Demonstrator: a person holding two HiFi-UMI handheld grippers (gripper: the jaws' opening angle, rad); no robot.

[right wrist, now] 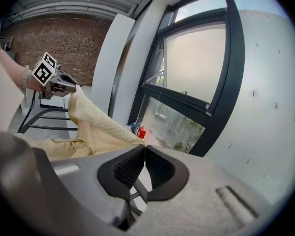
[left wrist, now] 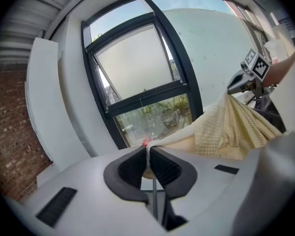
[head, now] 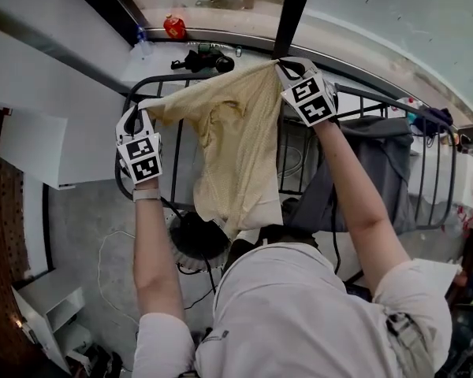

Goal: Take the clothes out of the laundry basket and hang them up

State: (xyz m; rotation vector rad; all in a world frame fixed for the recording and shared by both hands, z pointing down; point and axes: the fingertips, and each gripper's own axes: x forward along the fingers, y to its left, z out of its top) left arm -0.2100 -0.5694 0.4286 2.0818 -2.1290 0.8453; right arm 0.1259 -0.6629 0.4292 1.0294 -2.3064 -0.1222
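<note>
A pale yellow checked garment (head: pixel 235 144) hangs stretched between my two grippers above a black metal drying rack (head: pixel 355 97). My left gripper (head: pixel 139 107) is shut on the garment's left corner, and in the left gripper view the cloth edge is pinched between the jaws of that left gripper (left wrist: pixel 147 150). My right gripper (head: pixel 282 66) is shut on the other top corner; the right gripper view shows this right gripper (right wrist: pixel 144 149) with the yellow garment (right wrist: pixel 96 124) running off its closed jaws. The garment's lower part drapes down in front of the person's body.
A grey garment (head: pixel 378 156) hangs over the rack's right side. A red can (head: pixel 173 27) stands on the window sill beyond the rack. A dark window post (head: pixel 293 6) rises behind the right gripper. A dark round object (head: pixel 197 241) sits on the floor below the yellow garment.
</note>
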